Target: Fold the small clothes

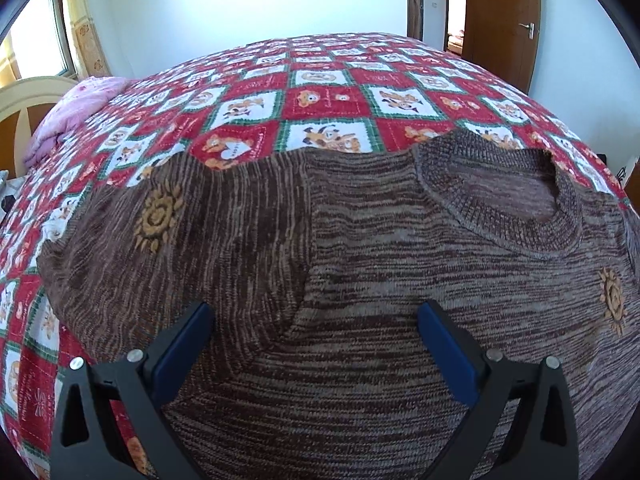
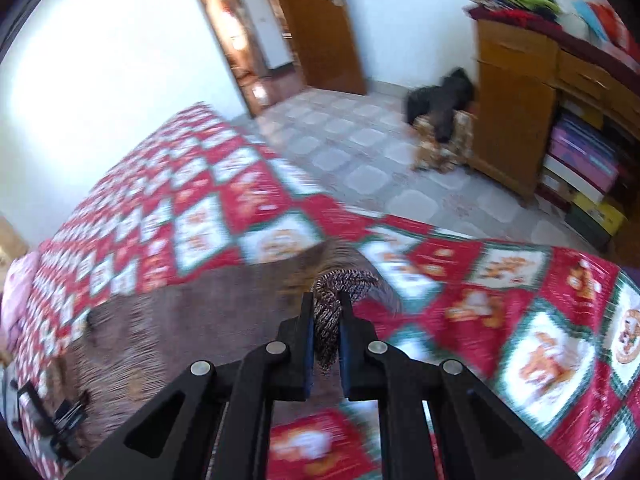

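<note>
A brown knitted sweater with orange sun motifs lies spread on the red patterned bedspread. Its round collar is at the right and one sleeve is folded across at the left. My left gripper is open just above the sweater's body, with nothing between its fingers. My right gripper is shut on a bunched piece of the sweater and holds it lifted above the bedspread. The rest of the sweater trails left, blurred.
A pink quilt lies at the bed's far left. A wooden door stands behind the bed. In the right wrist view there is tiled floor, a wooden cabinet with stacked boxes, and a dark bundle beside it.
</note>
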`<state>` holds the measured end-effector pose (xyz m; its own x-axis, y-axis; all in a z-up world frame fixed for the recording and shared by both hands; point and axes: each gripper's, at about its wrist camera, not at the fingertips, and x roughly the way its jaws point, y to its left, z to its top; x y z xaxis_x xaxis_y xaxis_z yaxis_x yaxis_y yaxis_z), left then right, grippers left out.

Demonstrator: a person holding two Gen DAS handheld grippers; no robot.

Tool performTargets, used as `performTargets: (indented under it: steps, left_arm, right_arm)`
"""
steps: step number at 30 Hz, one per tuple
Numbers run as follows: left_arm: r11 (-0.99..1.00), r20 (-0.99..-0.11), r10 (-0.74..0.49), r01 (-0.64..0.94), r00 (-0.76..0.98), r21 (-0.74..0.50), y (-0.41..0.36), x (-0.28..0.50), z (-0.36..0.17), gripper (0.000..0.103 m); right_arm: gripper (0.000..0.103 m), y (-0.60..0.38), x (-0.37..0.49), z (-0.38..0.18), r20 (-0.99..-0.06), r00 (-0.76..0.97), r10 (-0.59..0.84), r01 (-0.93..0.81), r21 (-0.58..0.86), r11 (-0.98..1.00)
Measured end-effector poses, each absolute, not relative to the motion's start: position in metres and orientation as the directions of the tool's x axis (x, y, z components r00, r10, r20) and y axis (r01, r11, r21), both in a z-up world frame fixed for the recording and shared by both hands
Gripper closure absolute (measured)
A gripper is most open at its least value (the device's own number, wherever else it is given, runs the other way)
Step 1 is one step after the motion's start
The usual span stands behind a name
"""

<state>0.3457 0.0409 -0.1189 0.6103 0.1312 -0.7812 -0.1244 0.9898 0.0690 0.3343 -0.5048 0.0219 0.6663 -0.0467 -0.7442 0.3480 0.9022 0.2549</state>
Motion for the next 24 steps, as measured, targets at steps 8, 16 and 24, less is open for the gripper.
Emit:
performTargets:
  steps: [8,16,24]
  left_arm:
    - [0.989,-0.776,0.141,-0.123,0.614,0.082,0.040,0.345,-0.118,0.000]
    - [0.990,-0.775,0.131,-0.120,0.618,0.072,0.041,0.345,-0.119,0.000]
    - [0.991,-0.776,0.123,-0.119,0.618,0.063,0.042,0.346,-0.119,0.000]
  right_arm:
    - [0.094,-0.366,0.361,0.036,-0.709,0.678,0.194,0.066,0.322,0.944]
    - [0.094,-0.255,0.384,-0.022,-0.733,0.559,0.386,-0.085,0.413,0.907]
    - [0.068,-0.264,0.368,-0.056,-0.674,0.501,0.543,-0.063,0.597,0.799]
